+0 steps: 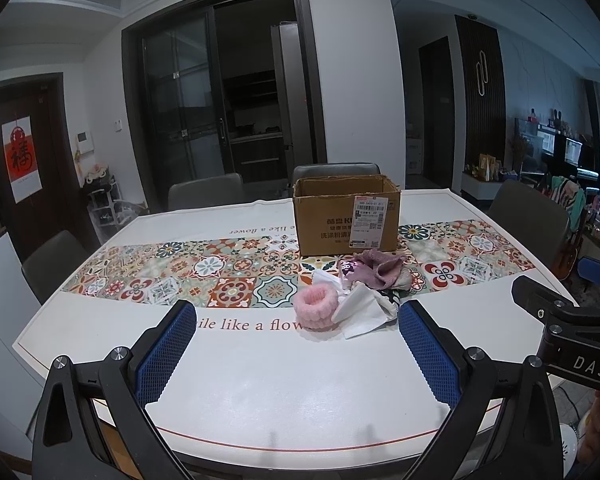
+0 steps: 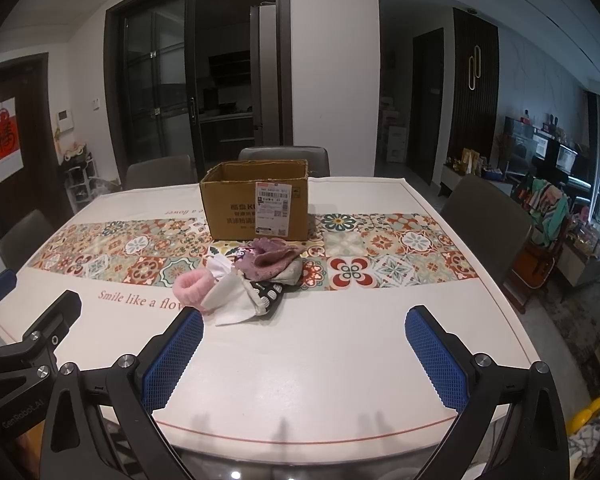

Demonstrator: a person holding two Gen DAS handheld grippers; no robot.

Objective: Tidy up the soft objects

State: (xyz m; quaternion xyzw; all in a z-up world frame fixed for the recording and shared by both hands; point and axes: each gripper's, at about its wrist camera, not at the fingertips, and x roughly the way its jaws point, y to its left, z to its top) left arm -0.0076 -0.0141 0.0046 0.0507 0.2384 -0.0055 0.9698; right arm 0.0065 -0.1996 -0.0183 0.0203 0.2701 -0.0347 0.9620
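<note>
Risks: tangled pile, nothing gripped yet

Grippers: left gripper (image 1: 296, 334) and right gripper (image 2: 304, 338) are held spread wide, empty, over the near table (image 2: 340, 380) edge. Ahead lies the soft pile: pink scrunchie (image 1: 315, 309) nearest, white cloth (image 1: 366, 312) overlapping, mauve knit (image 2: 274, 258) behind. Several items could be dragged at once. Cardboard box (image 1: 346, 216) stands just beyond; its rim could be clipped.

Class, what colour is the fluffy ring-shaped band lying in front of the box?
Pink; the fluffy band shows best in the left wrist view.
</note>
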